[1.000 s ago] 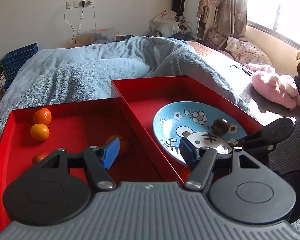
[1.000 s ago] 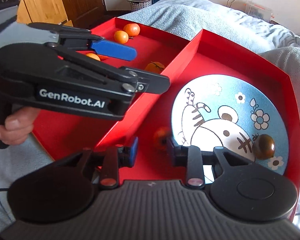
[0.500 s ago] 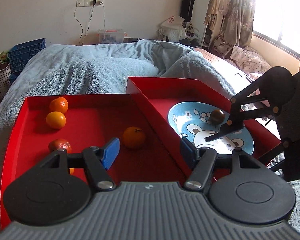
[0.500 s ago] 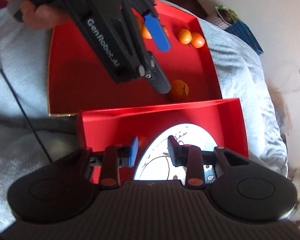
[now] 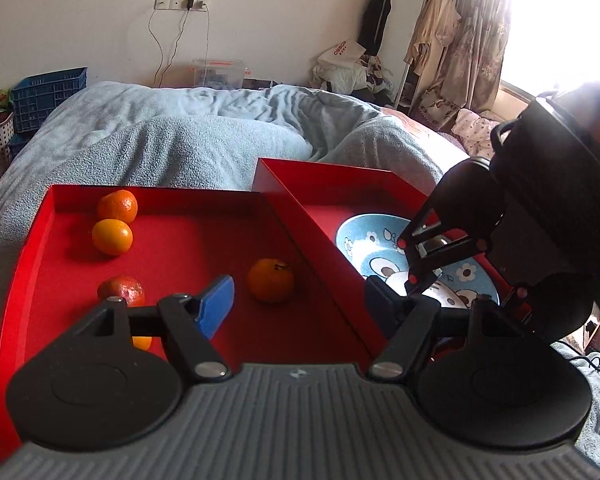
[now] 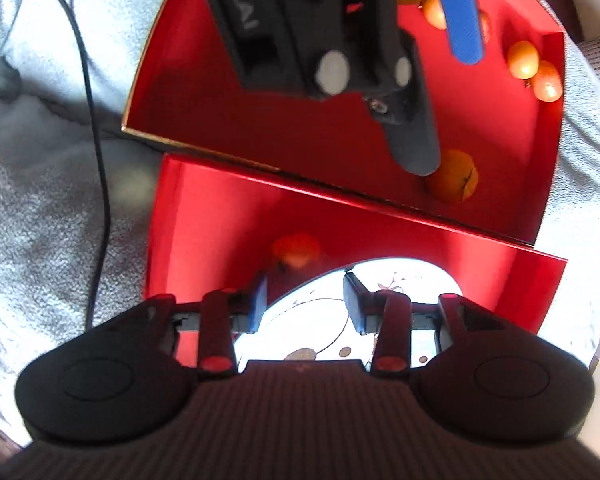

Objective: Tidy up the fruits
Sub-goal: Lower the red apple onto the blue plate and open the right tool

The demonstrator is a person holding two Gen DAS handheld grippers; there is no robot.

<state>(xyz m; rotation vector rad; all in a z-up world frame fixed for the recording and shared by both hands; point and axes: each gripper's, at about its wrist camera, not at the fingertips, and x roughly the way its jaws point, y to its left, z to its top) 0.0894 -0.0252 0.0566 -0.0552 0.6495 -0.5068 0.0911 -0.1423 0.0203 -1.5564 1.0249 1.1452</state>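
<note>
Your left gripper (image 5: 296,300) hangs over the left-hand shallow red cardboard tray (image 5: 32,248), its jaws parted and opening wider, with nothing pressed between the blue pads; the round orange mandarin with a small stem (image 5: 270,280) sits on the tray floor beyond the gap, not touched by either finger. Your right gripper (image 6: 305,304) points steeply down over the right-hand red tray (image 6: 204,216), its jaws also opening and grasping nothing; only the near rim of the pale blue ceramic plate with a cartoon bear and flowers (image 5: 358,236) shows between its fingers. Just past the right gripper's blue-padded finger, a reddish-orange fruit (image 6: 296,250) lies on the red floor beside the plate's edge; it is blurred. In the left tray, two more mandarins (image 5: 114,220) sit touching each other near the far left corner, and a darker red-orange one (image 5: 122,290) lies just behind your left gripper's linkage, with a sliver of another orange fruit (image 5: 142,343) showing under it. Both trays rest side by side on a light blue fleece blanket (image 5: 180,140) spread over a bed.
</note>
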